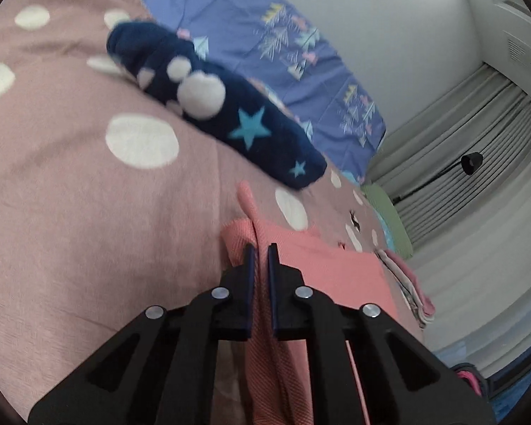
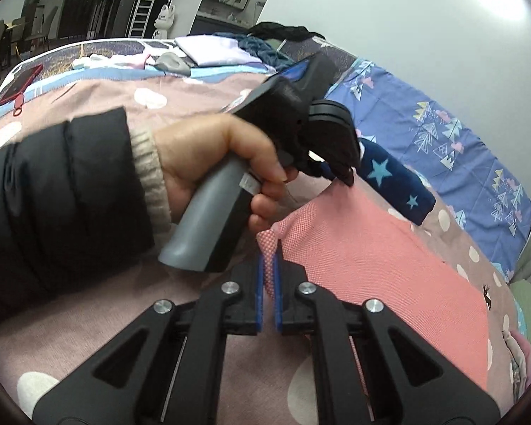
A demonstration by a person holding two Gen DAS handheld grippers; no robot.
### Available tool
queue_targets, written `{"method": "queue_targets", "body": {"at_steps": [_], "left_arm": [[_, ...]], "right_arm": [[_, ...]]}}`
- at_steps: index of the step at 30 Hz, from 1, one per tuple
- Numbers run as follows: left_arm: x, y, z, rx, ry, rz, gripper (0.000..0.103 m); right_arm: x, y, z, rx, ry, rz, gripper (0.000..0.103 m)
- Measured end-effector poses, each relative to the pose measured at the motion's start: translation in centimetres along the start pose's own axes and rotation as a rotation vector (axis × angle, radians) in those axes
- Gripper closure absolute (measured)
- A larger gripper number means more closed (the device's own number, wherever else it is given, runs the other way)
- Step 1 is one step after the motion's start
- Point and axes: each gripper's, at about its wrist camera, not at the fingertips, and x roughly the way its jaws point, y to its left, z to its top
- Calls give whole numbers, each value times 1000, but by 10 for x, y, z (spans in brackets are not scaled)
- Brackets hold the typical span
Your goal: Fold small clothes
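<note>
Pinching coral cloth point(image 2: 371, 248) edge: left tongs point(image 1: 261, 248); right tongs point(image 2: 269, 258)

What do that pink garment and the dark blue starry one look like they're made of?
The pink garment looks like a light mesh or pique knit: a fine dotted weave shows, matte. The navy starry garment looks like soft plush fleece, fuzzy at its edges, though blur leaves that open.

A home bedroom: a bed with a dotted pink cover point(image 1: 70, 184), blue patterned sheet point(image 1: 265, 35), and window curtains point(image 1: 478, 163).
</note>
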Motion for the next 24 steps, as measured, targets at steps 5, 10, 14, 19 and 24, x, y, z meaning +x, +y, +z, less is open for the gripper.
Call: {"method": "queue_targets", "body": {"at_steps": [5, 10, 14, 19, 24], "left_arm": [[-1, 31, -5, -87, 17, 27, 100], [-5, 16, -12, -3, 84, -47, 51], [8, -2, -20, 111, 151, -25, 41], [10, -2, -24, 115, 159, -37, 41], [15, 10, -25, 54, 188, -48, 93]], "right_arm": [[23, 6, -15, -18, 108, 42, 96], [-1, 1, -20, -38, 74, 32, 88], [-2, 7, -30, -94, 93, -11, 63], [19, 14, -35, -145, 141, -82, 60], [38, 26, -26, -227, 111, -164, 99]]}}
